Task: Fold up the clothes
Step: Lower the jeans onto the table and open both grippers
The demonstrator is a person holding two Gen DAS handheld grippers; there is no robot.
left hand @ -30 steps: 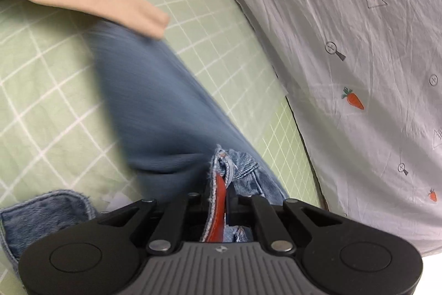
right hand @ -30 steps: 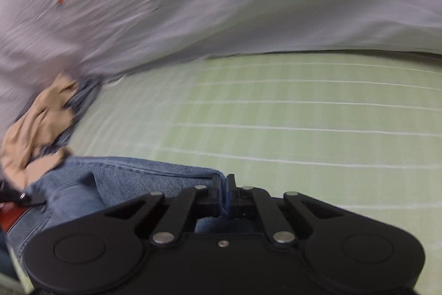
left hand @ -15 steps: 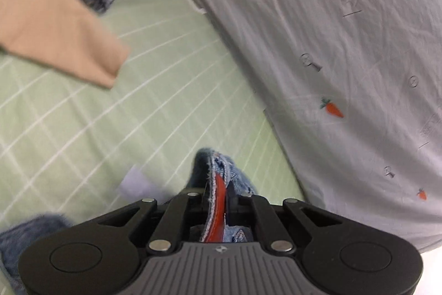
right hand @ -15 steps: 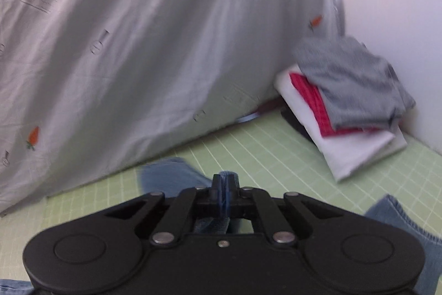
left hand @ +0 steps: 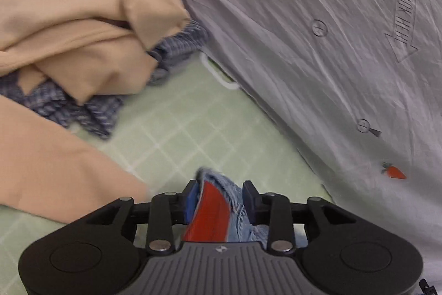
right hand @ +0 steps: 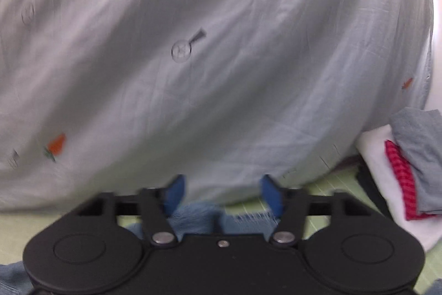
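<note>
Left wrist view: left gripper (left hand: 219,194) with its fingers parted partway, a bunch of jeans (left hand: 234,201) with a red patch sitting between them. Cloth fills most of the gap; can't tell whether the pads press on it or merely flank it. Green checked sheet (left hand: 176,129) runs out ahead of the tool. Ahead and to the left, a heap of tan clothes (left hand: 77,26) over a blue checked garment (left hand: 91,112) — looks like the unfolded pile, kept off to one side so the middle of the sheet is free for working. To the right, a grey quilt with carrot print (left hand: 317,46) rises like a wall.

Right wrist view: right gripper (right hand: 222,191) spread wide, blue pads well apart, nothing clamped. Jeans (right hand: 240,219) lie low between and just behind the fingertips, frayed edge showing by the right finger. Quilt (right hand: 207,60) straight ahead. Off to the right, a stack of folded laundry (right hand: 408,165), white, red and grey, presumably the finished pile against the wall.

Judgement: jeans look laid down on the sheet for a fold, right side let go, left end possibly held to keep the waistband lined up
</note>
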